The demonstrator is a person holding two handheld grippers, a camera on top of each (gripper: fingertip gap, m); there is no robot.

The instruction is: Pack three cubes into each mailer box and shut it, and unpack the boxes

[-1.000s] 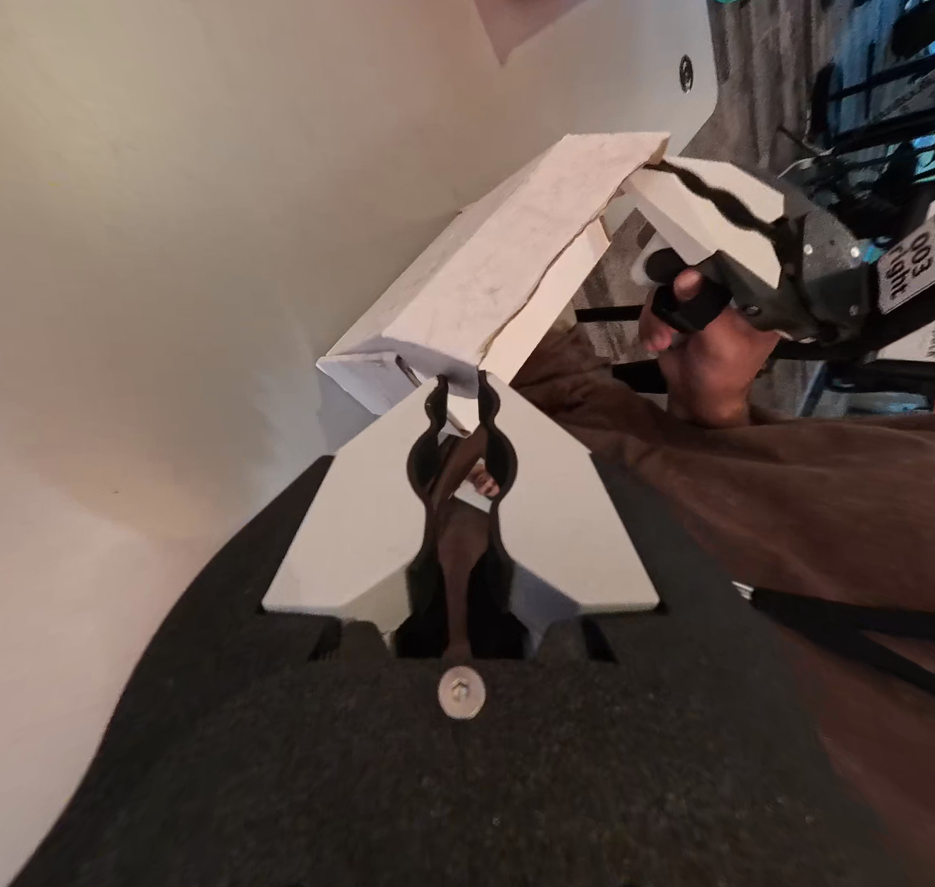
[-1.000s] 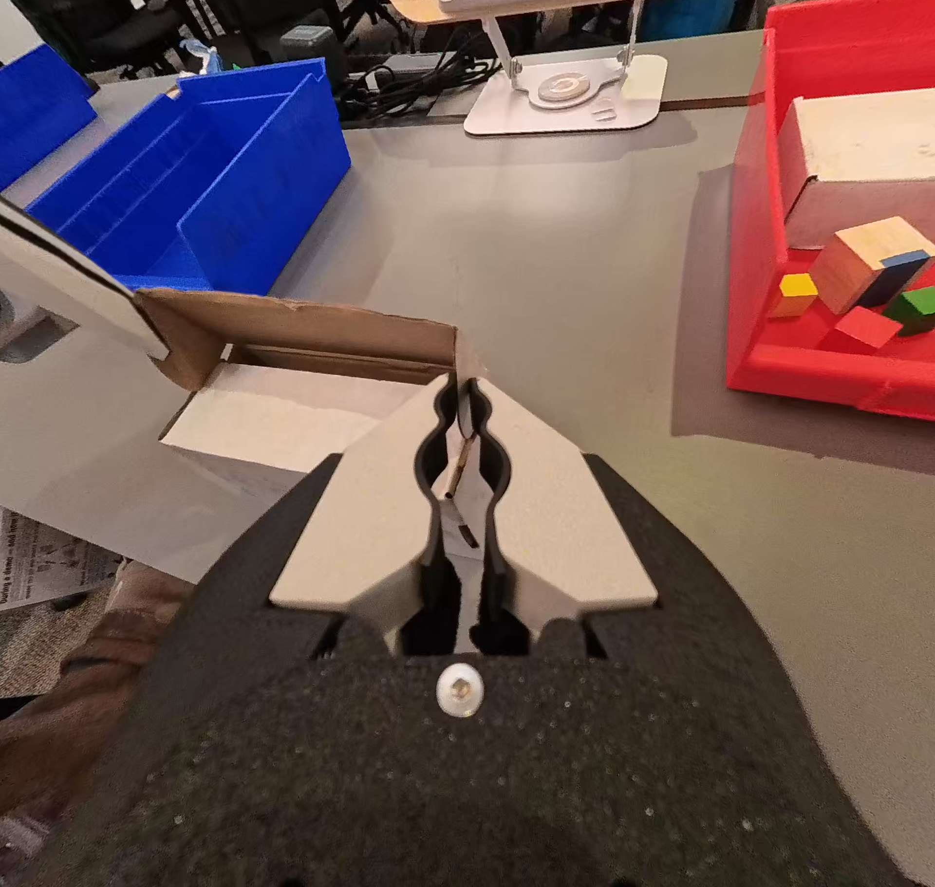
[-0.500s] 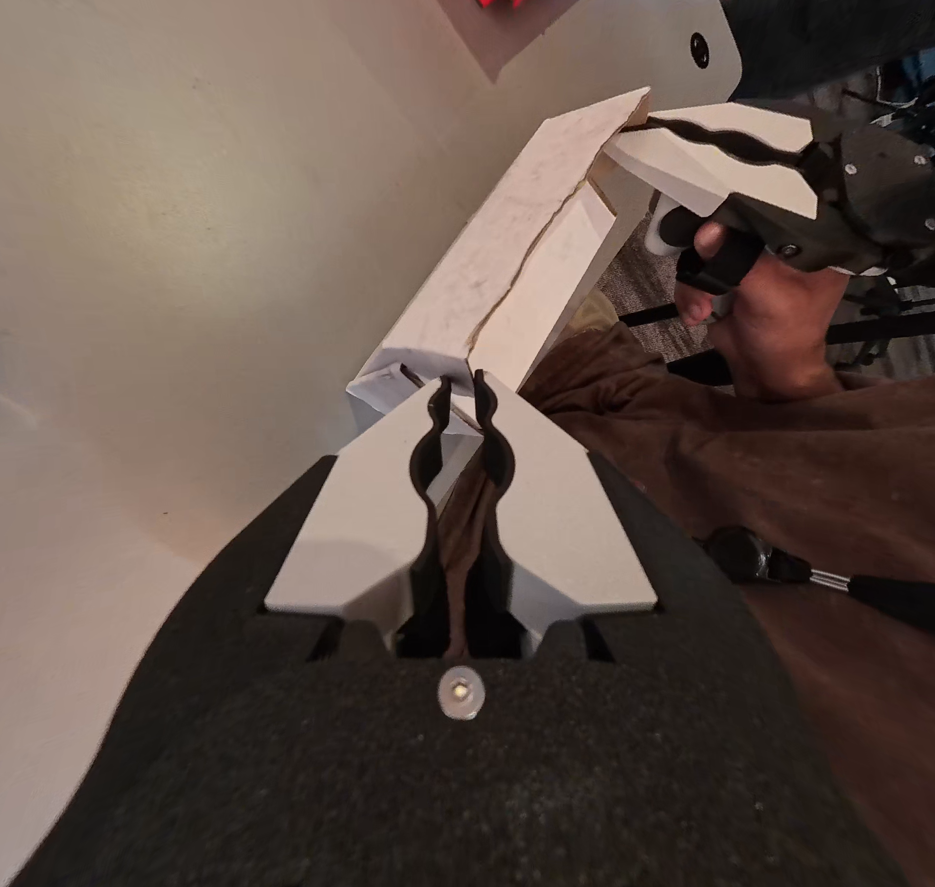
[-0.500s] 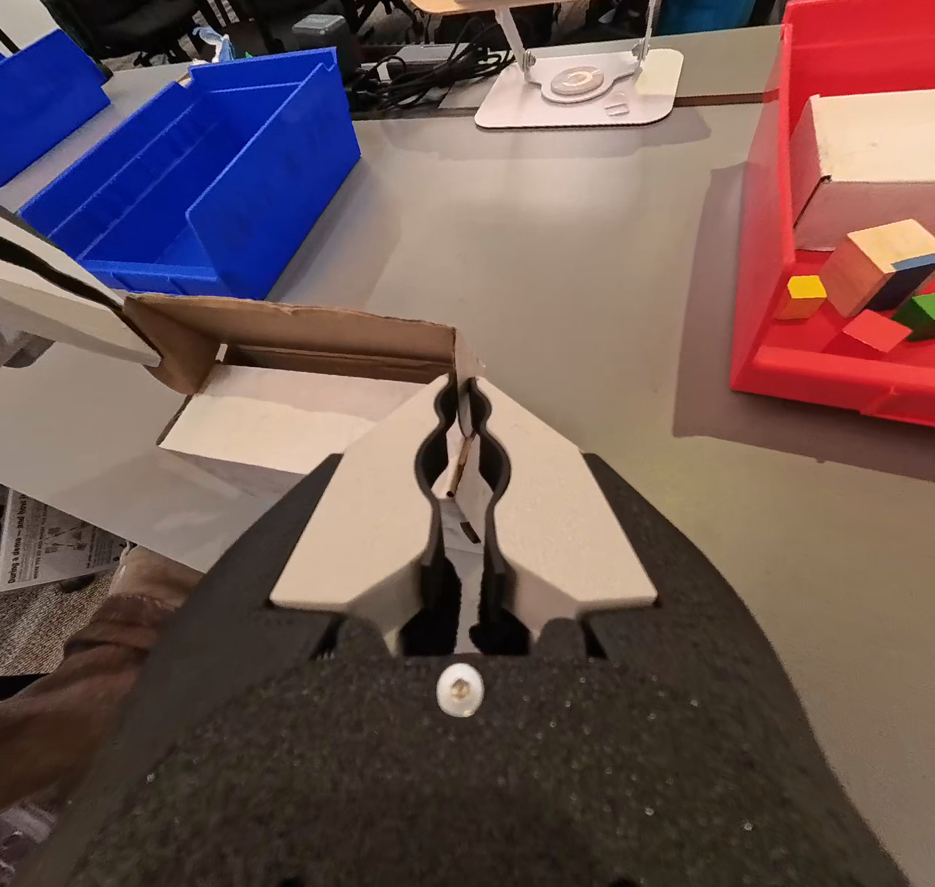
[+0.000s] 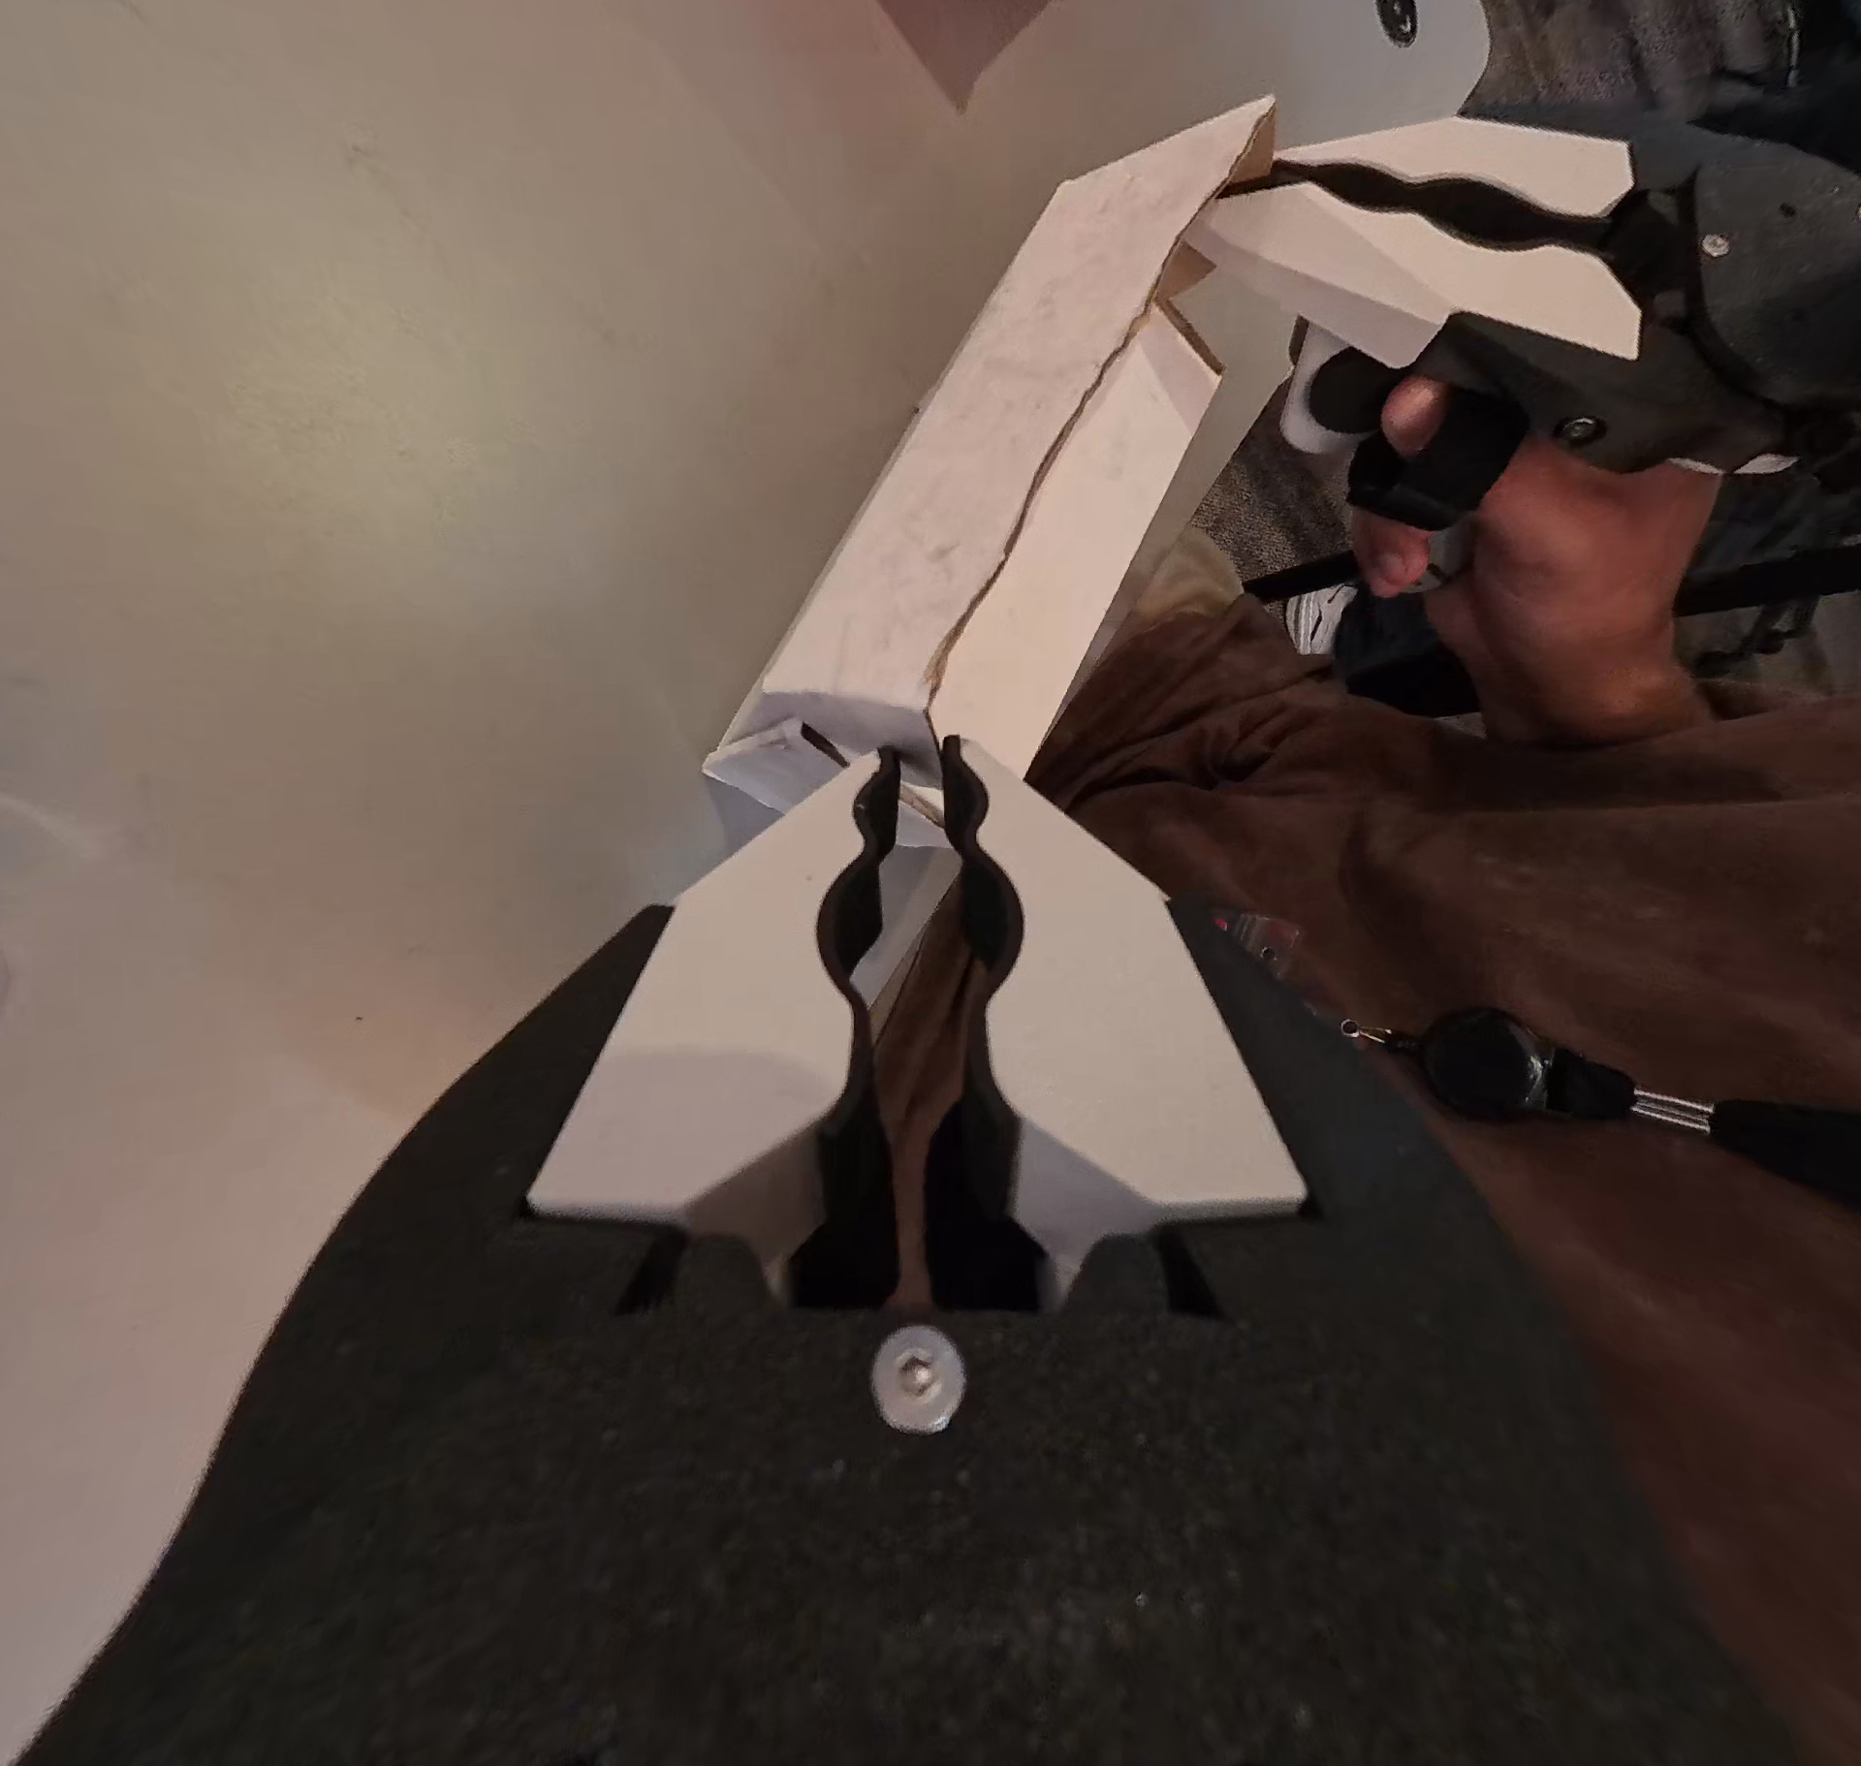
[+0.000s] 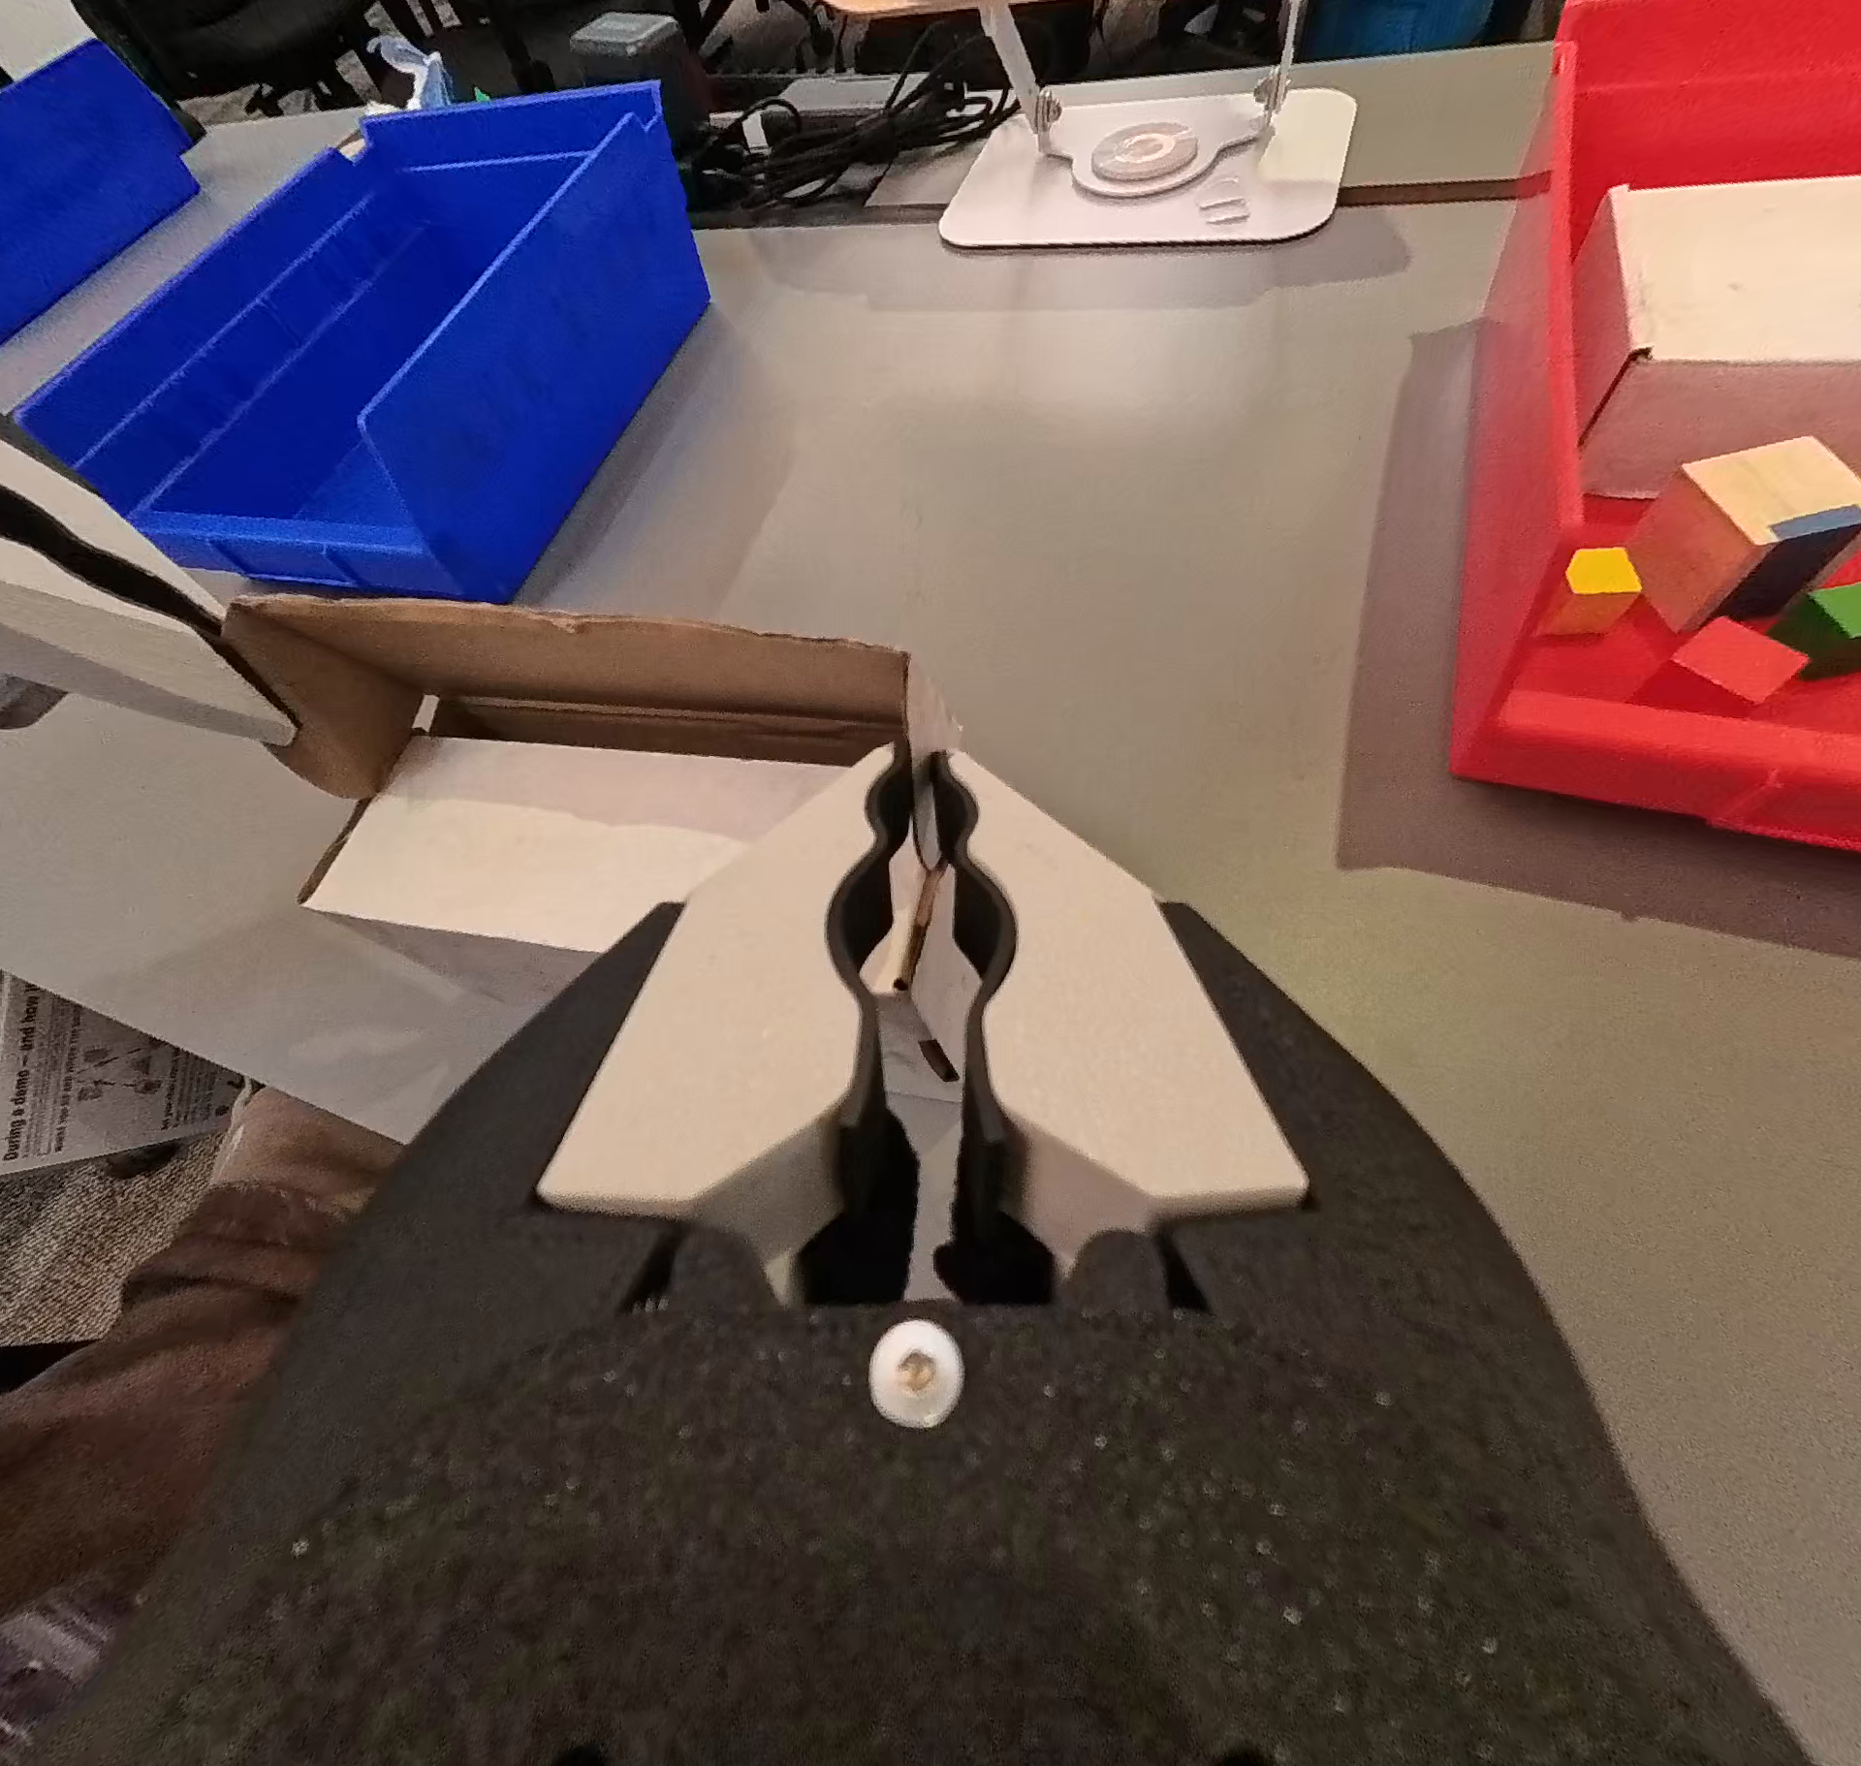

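A white mailer box point(image 5: 1007, 469) rests at the near edge of the grey table point(image 6: 1108, 529), its lid part open and showing the brown inside point(image 6: 564, 670). My left gripper point(image 5: 918, 766) is shut on the box's side flap at one end; it also shows in the right wrist view point(image 6: 267, 723). My right gripper point(image 6: 914, 761) is shut on the flap at the other end, and shows in the left wrist view point(image 5: 1224, 207). Small yellow point(image 6: 1601, 575), red point(image 6: 1737, 655) and green point(image 6: 1833, 610) cubes lie in a red bin point(image 6: 1611, 761). What the box holds is hidden.
The red bin at the right also holds a second white box point(image 6: 1732, 308) and a large wooden block point(image 6: 1732, 529). Blue bins point(image 6: 423, 409) stand at the back left, a metal stand point(image 6: 1148, 167) at the back. A person's hand point(image 5: 1551, 590) and brown clothing point(image 5: 1410, 862) are at the table edge.
The left wrist view has swung, so the box now stands steeper in it and the right gripper sits higher. Both grippers keep their hold on the flaps. The right view has barely shifted.
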